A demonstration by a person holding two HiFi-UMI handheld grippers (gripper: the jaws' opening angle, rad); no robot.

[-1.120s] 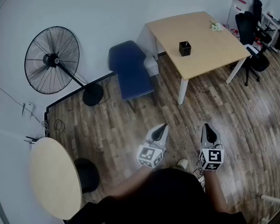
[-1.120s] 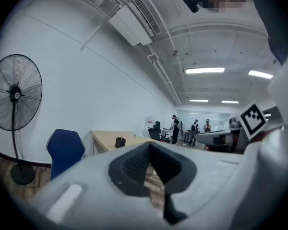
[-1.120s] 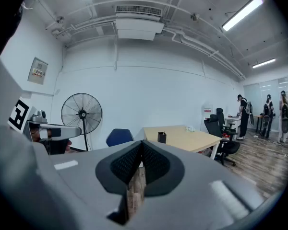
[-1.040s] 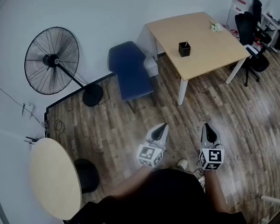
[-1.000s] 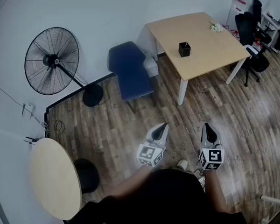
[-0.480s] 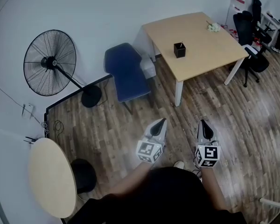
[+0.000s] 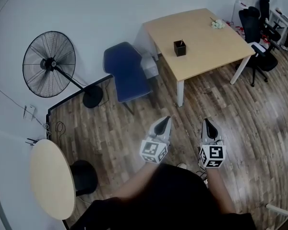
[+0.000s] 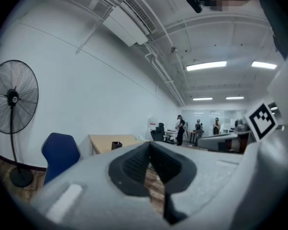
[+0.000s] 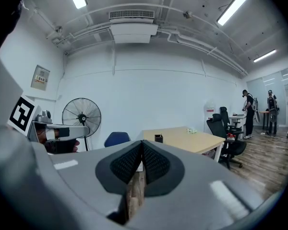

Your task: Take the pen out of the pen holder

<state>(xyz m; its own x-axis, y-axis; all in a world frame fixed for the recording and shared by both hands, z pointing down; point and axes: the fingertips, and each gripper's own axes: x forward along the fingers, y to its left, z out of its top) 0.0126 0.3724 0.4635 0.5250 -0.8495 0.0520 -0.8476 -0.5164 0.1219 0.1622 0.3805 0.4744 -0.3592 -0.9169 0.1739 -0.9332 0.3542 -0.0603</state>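
A small black pen holder (image 7: 179,48) stands on the light wooden table (image 7: 206,51) far ahead; it is too small here to make out the pen in it. The same holder (image 8: 116,145) shows far off in the left gripper view, and in the right gripper view the holder (image 9: 158,138) stands on the table (image 9: 192,140). My left gripper (image 7: 165,120) and right gripper (image 7: 205,122) are held side by side over the wooden floor, well short of the table. Both are shut and hold nothing. The left gripper (image 8: 150,145) and the right gripper (image 9: 141,143) point about level toward the table.
A blue chair (image 7: 126,75) stands left of the table, a pedestal fan (image 7: 49,63) by the wall. A round table (image 7: 50,178) and a black stool (image 7: 84,176) are at the lower left. Black office chairs (image 7: 257,28) stand beyond the table's right end. A small white object (image 7: 216,24) lies on the table.
Both grippers have moved forward across the floor toward the table, still shut. The table, chair and fan have shifted left and nearer in the head view.
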